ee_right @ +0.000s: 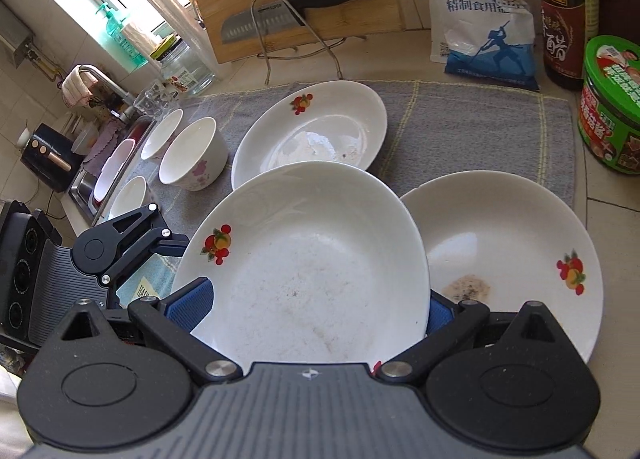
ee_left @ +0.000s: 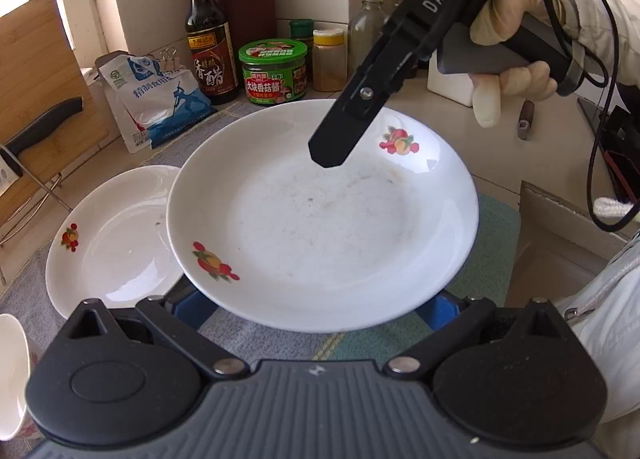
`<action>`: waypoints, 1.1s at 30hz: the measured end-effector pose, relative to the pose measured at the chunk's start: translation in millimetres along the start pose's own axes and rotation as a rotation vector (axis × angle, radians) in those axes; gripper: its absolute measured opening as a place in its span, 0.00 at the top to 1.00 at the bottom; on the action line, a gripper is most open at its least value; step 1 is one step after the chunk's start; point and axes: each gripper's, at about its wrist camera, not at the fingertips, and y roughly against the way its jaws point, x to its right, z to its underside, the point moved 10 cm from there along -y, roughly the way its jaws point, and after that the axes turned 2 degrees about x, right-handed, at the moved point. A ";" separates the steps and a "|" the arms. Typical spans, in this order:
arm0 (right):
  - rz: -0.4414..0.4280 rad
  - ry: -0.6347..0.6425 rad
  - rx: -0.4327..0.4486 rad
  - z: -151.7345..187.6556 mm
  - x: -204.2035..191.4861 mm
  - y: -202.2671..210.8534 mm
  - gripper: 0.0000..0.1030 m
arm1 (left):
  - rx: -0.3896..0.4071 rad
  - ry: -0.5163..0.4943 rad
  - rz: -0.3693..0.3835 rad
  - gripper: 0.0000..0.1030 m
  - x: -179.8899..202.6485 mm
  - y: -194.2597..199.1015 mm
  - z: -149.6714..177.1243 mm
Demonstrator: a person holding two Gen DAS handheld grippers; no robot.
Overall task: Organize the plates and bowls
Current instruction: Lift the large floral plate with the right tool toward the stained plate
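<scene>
A white plate with fruit prints [ee_left: 320, 219] fills the middle of the left wrist view, lifted above the cloth; it also shows in the right wrist view [ee_right: 312, 259]. My right gripper [ee_right: 314, 309] has its blue pads wide on both sides of the plate's near edge. Its black finger [ee_left: 344, 127] shows over the plate's far rim in the left wrist view. My left gripper [ee_left: 316, 309] has its blue pads spread under the plate's near rim. A second plate [ee_right: 312, 127] and a third plate [ee_right: 520, 251] lie on the grey cloth [ee_right: 460, 131].
Several white bowls [ee_right: 192, 155] stand at the cloth's left by the sink. A cutting board with a knife [ee_right: 296, 3], a salt bag [ee_right: 480, 19], a vinegar bottle [ee_left: 210, 35] and a green jar [ee_left: 274, 71] line the back. A cardboard box [ee_left: 560, 247] sits right.
</scene>
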 end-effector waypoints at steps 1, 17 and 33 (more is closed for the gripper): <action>0.002 -0.002 0.002 0.8 3.7 2.2 0.00 | -0.001 -0.002 0.001 0.02 1.2 -3.0 -2.0; -0.001 -0.029 0.021 0.8 43.5 11.3 0.00 | -0.024 -0.012 0.009 0.02 9.9 -36.4 -21.6; -0.010 -0.061 0.031 -1.2 70.0 6.4 0.00 | -0.043 -0.021 0.011 0.02 3.2 -53.0 -30.8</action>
